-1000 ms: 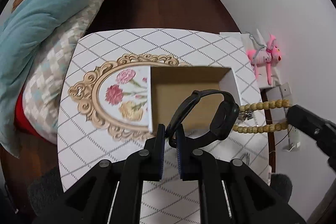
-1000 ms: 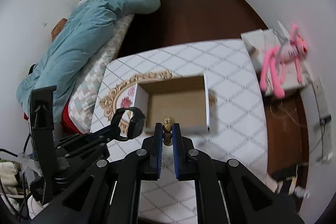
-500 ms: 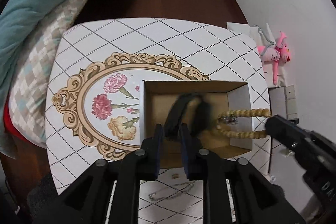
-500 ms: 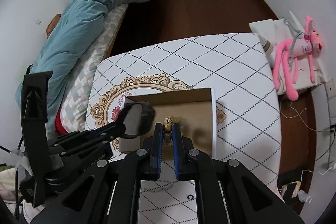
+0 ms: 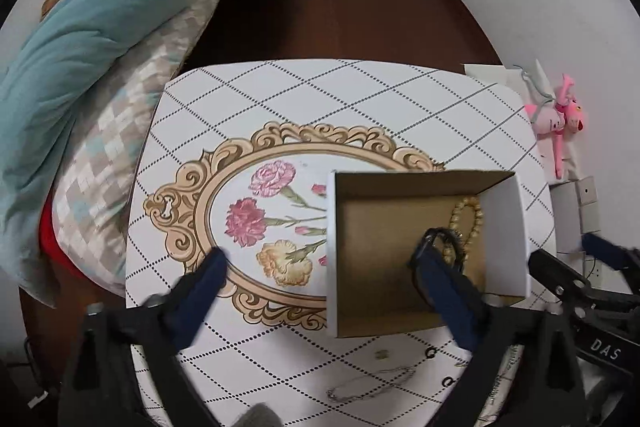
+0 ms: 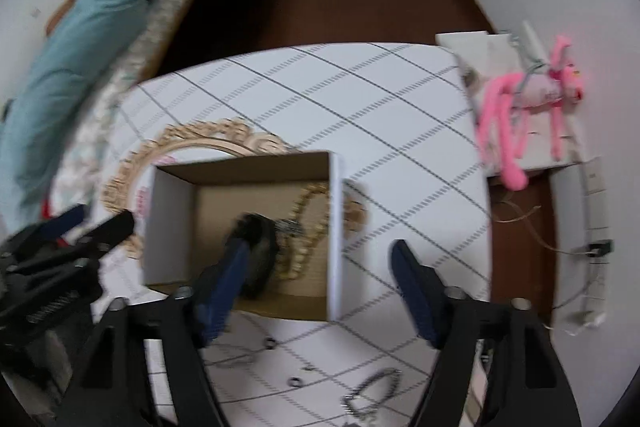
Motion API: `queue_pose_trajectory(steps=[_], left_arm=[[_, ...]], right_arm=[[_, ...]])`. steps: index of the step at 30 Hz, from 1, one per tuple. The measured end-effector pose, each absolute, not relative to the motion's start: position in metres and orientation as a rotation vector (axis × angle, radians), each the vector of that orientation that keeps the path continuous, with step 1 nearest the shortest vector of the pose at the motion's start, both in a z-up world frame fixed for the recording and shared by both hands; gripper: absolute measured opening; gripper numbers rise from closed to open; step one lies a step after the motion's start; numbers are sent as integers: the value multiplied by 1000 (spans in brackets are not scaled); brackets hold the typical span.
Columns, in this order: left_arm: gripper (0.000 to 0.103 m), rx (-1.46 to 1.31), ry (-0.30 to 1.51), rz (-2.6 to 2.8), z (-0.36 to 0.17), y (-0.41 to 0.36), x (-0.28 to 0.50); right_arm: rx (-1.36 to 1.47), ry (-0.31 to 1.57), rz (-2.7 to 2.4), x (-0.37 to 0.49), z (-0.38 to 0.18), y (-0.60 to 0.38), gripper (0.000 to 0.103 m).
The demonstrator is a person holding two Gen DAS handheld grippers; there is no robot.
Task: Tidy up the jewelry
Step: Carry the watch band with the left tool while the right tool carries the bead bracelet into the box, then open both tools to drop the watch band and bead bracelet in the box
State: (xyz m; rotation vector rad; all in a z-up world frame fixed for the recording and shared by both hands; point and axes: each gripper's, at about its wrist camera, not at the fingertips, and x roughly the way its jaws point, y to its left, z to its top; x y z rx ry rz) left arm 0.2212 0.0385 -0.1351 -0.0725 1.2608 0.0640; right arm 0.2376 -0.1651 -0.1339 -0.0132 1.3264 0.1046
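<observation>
An open cardboard box (image 5: 505,227) (image 6: 337,227) stands on the white diamond-patterned table (image 5: 320,99) (image 6: 360,99). Inside lie a gold bead bracelet (image 5: 468,215) (image 6: 308,203) and a black band (image 5: 434,237) (image 6: 260,251). My left gripper (image 5: 320,263) is open and empty, one finger over the table, the other over the box. My right gripper (image 6: 320,259) is open and empty above the box's near edge. Silver chains (image 5: 368,385) (image 6: 372,393) and small rings (image 5: 431,352) (image 6: 270,342) lie on the table in front of the box.
A bed with a teal duvet (image 5: 100,19) stands left of the table. A pink plush toy (image 5: 556,119) (image 6: 520,107) lies on white boxes at the right by the wall. Dark wood floor (image 5: 340,7) lies beyond the table.
Both grippers have opened. The left let go of the black band and the right let go of the gold bead bracelet; both now lie inside the box.
</observation>
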Motion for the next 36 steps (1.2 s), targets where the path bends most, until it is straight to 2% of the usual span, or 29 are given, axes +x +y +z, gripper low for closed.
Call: queue_pose_trajectory(steps=[5, 16, 36], left_arm=[[103, -49, 1253, 91, -147, 39, 207], [103, -34, 1199, 117, -135, 36, 183], [103, -32, 1017, 71, -36, 20, 108]], right_arm=[[-112, 1293, 45, 225, -143, -164, 103], [-144, 1238, 42, 201, -136, -154, 103], [-101, 982, -18, 116, -20, -165, 103]])
